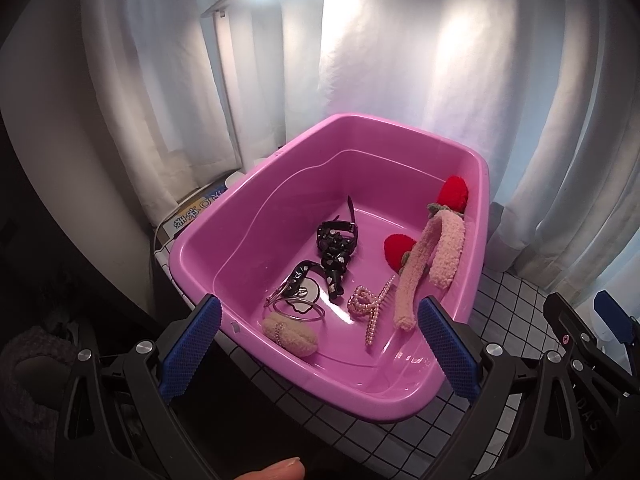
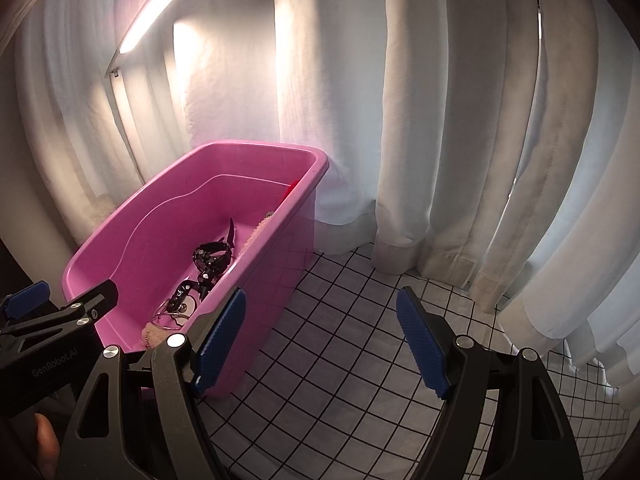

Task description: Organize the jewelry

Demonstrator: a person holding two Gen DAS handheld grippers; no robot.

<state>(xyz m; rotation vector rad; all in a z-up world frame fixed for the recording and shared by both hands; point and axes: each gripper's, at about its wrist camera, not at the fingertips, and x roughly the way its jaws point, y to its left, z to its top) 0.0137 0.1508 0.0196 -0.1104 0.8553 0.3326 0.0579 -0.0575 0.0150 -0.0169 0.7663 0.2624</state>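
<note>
A pink plastic tub [image 1: 248,240] stands on the checked cloth and holds the jewelry. Inside lie a black studded strap [image 1: 334,248], metal rings [image 1: 296,304], a pearl claw clip [image 1: 368,304], a beige fluffy scrunchie [image 1: 290,332] and a pink fuzzy headband [image 1: 424,264] with red strawberries [image 1: 452,192]. My left gripper [image 1: 320,344] hovers open over the tub's near rim, nothing between its blue pads. My right gripper [image 2: 322,340] is open and empty above the cloth, just right of the tub [image 2: 160,216]. The black strap [image 2: 212,258] shows there too.
White curtains [image 2: 440,120] hang close behind and to the right of the tub. A lit desk lamp [image 2: 152,12] stands at the back left. A printed box [image 1: 196,212] lies behind the tub. The checked tablecloth [image 2: 360,280] stretches to the right. A thumb [image 1: 276,470] shows at the bottom edge.
</note>
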